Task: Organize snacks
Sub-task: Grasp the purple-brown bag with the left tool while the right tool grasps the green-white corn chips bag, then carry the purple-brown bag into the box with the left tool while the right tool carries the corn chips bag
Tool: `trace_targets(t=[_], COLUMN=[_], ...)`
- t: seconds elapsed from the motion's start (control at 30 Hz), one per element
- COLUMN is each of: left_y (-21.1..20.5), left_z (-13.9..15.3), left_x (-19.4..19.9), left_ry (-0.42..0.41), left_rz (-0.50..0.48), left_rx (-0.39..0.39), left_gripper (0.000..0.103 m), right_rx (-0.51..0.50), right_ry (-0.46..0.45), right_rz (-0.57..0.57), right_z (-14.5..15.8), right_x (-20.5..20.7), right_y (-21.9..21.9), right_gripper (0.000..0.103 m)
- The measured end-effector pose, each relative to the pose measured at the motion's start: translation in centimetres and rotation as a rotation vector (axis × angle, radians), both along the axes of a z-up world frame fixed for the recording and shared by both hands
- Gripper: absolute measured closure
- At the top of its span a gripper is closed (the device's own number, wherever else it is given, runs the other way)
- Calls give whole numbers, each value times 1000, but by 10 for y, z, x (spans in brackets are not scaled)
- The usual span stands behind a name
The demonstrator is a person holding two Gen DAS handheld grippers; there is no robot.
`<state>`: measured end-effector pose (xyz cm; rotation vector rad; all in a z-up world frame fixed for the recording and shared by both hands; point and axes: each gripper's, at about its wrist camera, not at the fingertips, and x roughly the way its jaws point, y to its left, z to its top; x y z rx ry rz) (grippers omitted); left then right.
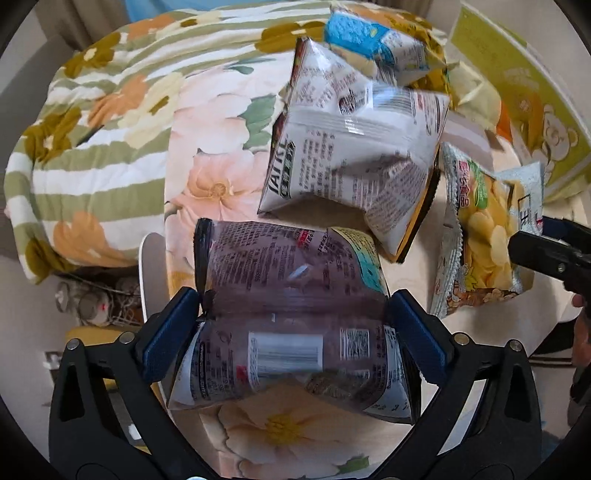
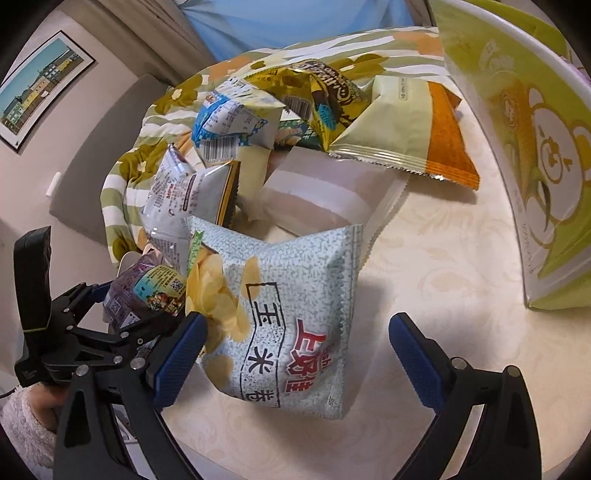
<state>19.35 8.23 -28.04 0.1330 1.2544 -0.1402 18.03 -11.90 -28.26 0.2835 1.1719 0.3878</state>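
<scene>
A: Left wrist view: left gripper (image 1: 293,328) jaws clenched on a purple snack bag (image 1: 295,317), pinched at both sides, held above the floral bedding (image 1: 207,122).

B: Right gripper (image 2: 297,356) jaws spread wide, nothing gripped. A pale chip bag (image 2: 295,314) lies between them on the tabletop (image 2: 443,258); more snack packets (image 2: 258,122) are heaped beyond.

I saw a framed picture (image 2: 40,86) on the beige wall, blue curtain (image 2: 295,22) right of it, floral quilt (image 1: 110,122) below.
</scene>
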Motion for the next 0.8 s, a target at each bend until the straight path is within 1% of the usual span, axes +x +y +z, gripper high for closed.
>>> trace_targets(t=[0.03, 0.1, 0.17, 0.2, 0.23, 0.27, 0.33, 0.37, 0.43, 0.57, 0.73, 0.77, 0.8], left_y=[-4, -11, -18, -18, -18, -18, -17, -17, -17, -17, -9, -7, -4], left_z=[-4, -10, -24, -25, -24, -24, -22, -20, -16, -8, 2, 2, 4], left_x=[0, -2, -2, -5, -7, -8, -10, -11, -14, -20, -26, -26, -27], left_ry=[8, 29, 81, 69, 55, 58, 64, 62, 52, 46, 40, 38, 35], left_rz=[-18, -36, -51, -41, -31, -24, -7, -4, 0, 1, 28, 33, 39], left_rx=[22, 42, 47, 36, 30, 19, -5, -8, -12, -33, -57, -59, -62], left_gripper=[0, 0, 1, 2, 7, 8, 17, 18, 23, 26, 27, 27, 27], right_rx=[6, 12, 11, 9, 5, 0, 1, 6, 12, 35, 77, 84, 88], right_ry=[4, 6, 3, -1, -4, -8, -13, -17, -16, -1, 21, 23, 22], right_rz=[8, 23, 36, 44, 48, 53, 61, 65, 74, 85, 88, 90, 93], right_z=[0, -1, -2, -1, 0, 0, 2, 2, 2, -3, -10, -11, -11], right_x=[0, 0, 1, 1, 1, 1, 2, 3, 4, 6, 8, 8, 9], right_y=[2, 4, 8, 10, 11, 12, 16, 17, 19, 22, 25, 26, 27], right_gripper=[5, 5, 5, 5, 5, 5, 5, 5, 5, 5, 5, 5, 8])
